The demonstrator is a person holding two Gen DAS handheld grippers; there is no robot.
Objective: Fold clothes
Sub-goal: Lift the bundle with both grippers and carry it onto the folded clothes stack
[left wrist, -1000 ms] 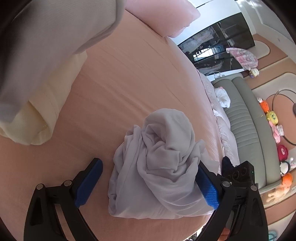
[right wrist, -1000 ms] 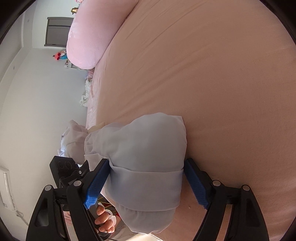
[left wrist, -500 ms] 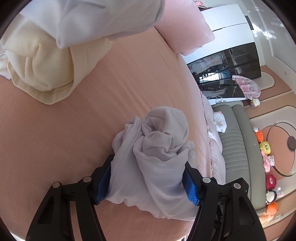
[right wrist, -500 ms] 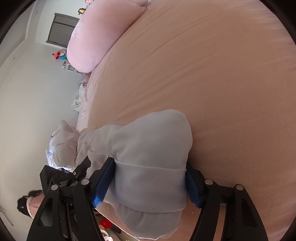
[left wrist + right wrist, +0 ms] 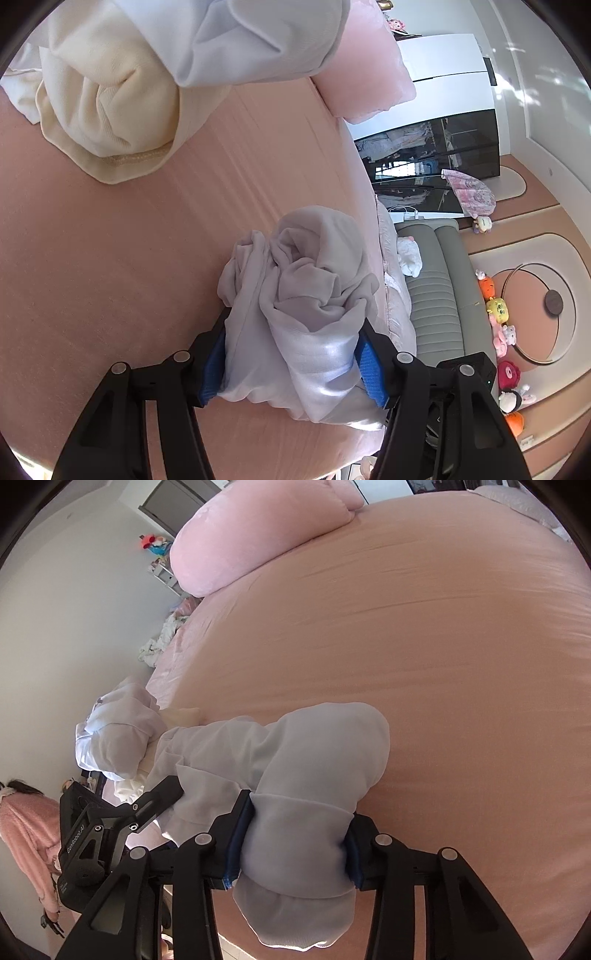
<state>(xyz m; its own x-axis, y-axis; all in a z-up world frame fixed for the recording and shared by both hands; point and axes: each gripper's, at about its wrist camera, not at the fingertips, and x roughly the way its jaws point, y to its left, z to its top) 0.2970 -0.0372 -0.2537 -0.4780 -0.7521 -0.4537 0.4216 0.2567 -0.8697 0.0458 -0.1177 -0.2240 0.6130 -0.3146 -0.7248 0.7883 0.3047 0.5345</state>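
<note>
A pale grey-lilac garment [image 5: 306,280] lies bunched near the edge of the pink bed sheet [image 5: 110,277]. My left gripper [image 5: 295,325] straddles its crumpled end; its jaws are closing and both blue pads press into the cloth. In the right wrist view the same garment [image 5: 325,746] shows a smoother, rolled end. My right gripper [image 5: 299,812] squeezes that end, its jaws also closing, and the fabric bulges on both sides of the pads. The black frame of the left tool [image 5: 92,834] shows at the left of the right wrist view.
A cream garment [image 5: 107,110] with a white one [image 5: 258,40] on top lies further up the bed. A pink pillow [image 5: 258,535] sits at the head. Beyond the bed edge are a grey sofa [image 5: 439,295], plush toys [image 5: 498,306] and a person in a pink fleece [image 5: 26,830].
Both pairs of jaws have closed from wide apart onto the garment. Both views have rolled, and the right gripper has risen with its end of the cloth.
</note>
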